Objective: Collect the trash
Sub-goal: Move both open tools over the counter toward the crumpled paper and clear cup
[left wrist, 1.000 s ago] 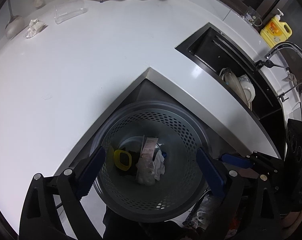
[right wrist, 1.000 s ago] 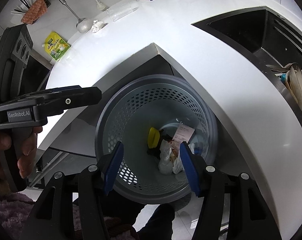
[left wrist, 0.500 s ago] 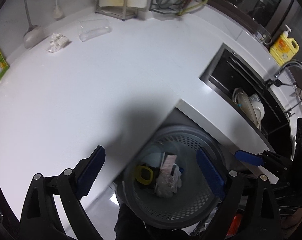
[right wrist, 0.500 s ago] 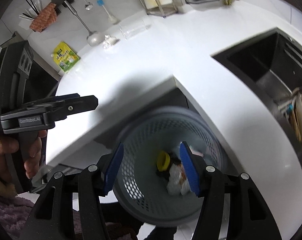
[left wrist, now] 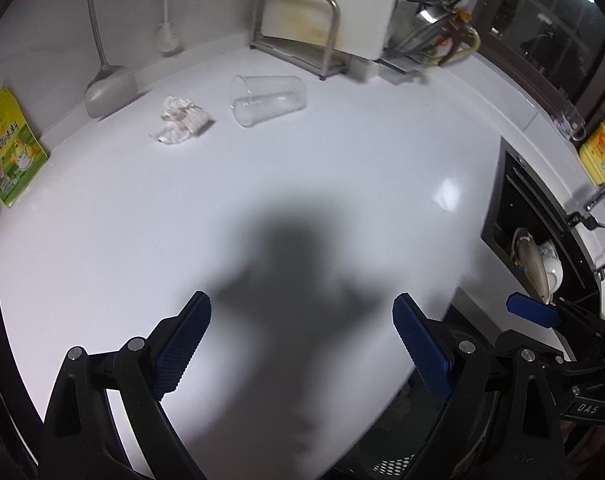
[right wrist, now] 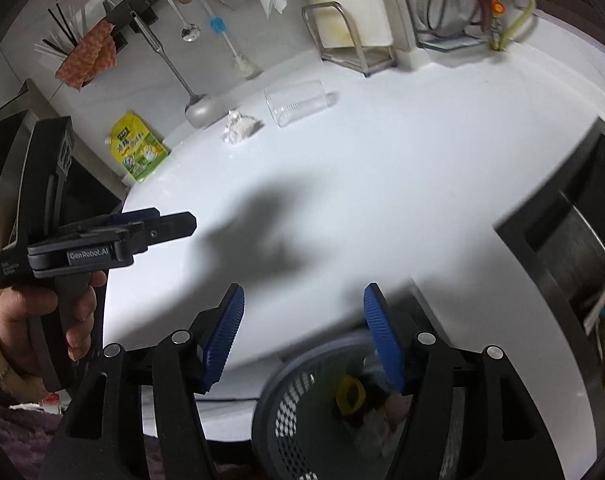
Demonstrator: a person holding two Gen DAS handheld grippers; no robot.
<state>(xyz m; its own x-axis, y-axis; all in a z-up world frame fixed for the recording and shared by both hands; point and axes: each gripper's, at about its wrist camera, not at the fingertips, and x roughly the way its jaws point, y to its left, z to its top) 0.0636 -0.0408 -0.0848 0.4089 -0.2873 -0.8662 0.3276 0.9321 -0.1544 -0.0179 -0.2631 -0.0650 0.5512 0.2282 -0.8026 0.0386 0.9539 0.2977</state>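
A crumpled white tissue (left wrist: 182,120) (right wrist: 240,126) lies on the white counter (left wrist: 342,180) near the back wall. Beside it a clear plastic cup (left wrist: 268,98) (right wrist: 298,102) lies on its side. My left gripper (left wrist: 300,298) hangs open over the counter's front part, well short of both, with nothing between its fingers. My right gripper (right wrist: 304,288) is open and empty over the counter's edge, its jaws opening a little. Below it stands the grey perforated bin (right wrist: 302,412), holding a yellow item (right wrist: 350,396) and paper scraps. The left gripper (right wrist: 174,226) shows at the left, held by a hand.
A green-yellow packet (left wrist: 8,152) and a ladle (left wrist: 110,88) lean at the back left. A cutting board in a metal rack (left wrist: 298,20) stands behind the cup. The dark sink (left wrist: 518,216) with dishes is on the right, a yellow soap bottle (left wrist: 602,152) beyond it.
Both grippers have risen and moved forward from above the bin to over the counter. The bin has slid down out of the left wrist view; the tissue and cup look closer.
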